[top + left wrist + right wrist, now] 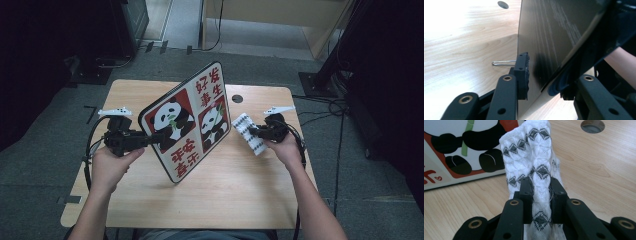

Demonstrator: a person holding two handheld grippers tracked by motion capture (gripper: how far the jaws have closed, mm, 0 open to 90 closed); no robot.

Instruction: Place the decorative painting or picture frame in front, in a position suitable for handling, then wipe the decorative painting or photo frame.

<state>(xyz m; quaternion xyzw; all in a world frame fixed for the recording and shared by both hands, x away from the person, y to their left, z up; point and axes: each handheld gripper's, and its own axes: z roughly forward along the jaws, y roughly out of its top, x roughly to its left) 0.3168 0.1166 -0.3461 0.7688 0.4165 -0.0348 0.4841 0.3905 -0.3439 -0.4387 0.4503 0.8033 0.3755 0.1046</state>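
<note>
A stiff board with panda pictures and red characters (187,120) stands tilted on its lower corner on the wooden table (230,195). My left gripper (157,139) reaches it from the left and is shut on its left edge. In the left gripper view the board's dark back (554,32) runs between the jaws, with a pad (524,72) against it. My right gripper (251,132) is shut on a white cloth with a black diamond pattern (243,125), held just right of the board. In the right gripper view the cloth (534,152) rises bunched between the jaws, with the board (454,150) behind it.
A thin metal wire (504,62) sticks out over the table behind the board. A round hole (237,98) sits in the tabletop near the far edge. Grey carpet, cables and dark equipment surround the table.
</note>
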